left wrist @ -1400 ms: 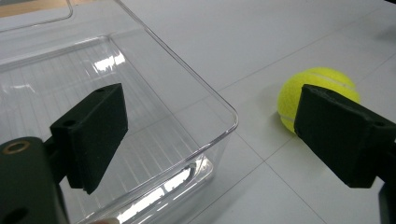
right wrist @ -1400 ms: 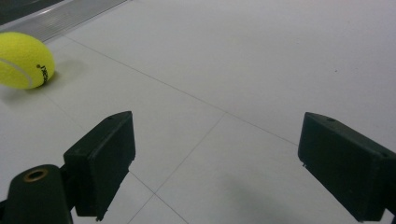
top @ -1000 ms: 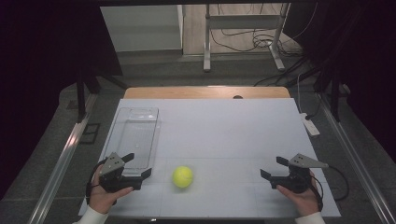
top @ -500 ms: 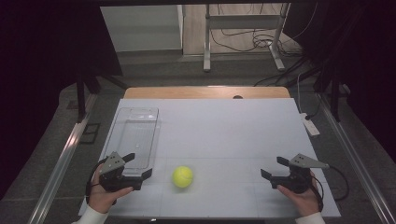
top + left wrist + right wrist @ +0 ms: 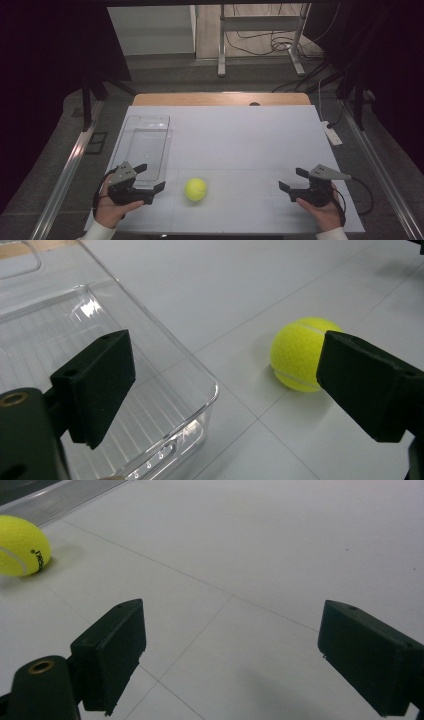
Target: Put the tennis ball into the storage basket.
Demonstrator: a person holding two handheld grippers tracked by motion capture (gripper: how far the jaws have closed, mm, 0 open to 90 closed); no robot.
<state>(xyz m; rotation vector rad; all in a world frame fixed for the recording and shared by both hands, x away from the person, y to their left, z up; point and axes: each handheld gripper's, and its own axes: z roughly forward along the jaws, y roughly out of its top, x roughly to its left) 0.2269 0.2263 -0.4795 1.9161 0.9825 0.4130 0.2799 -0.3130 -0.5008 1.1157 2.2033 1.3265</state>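
Approaching the tennis ball (image 5: pixel 195 189) with the left gripper (image 5: pixel 149 178); pickup not yet made

Lying on the white table (image 5: pixel 240 140) between the two grippers, nearer the left one and just beside the near corner of the clear plastic bin (image 5: pixel 146 145), untouched by either tool. Standing wide apart on the left gripper, jaws empty, one pad over the bin's corner (image 5: pixel 205 390) and the other overlapping the ball (image 5: pixel 300 352) in the left gripper view, though no contact showing. Judging the step as lining up for the grasp: calling next for swinging clear of the bin wall, straddling the ball squarely, then closing gently to avoid rolling it away. Resting well apart at the table's right, the right gripper (image 5: pixel 294 179), jaws spread and holding nothing
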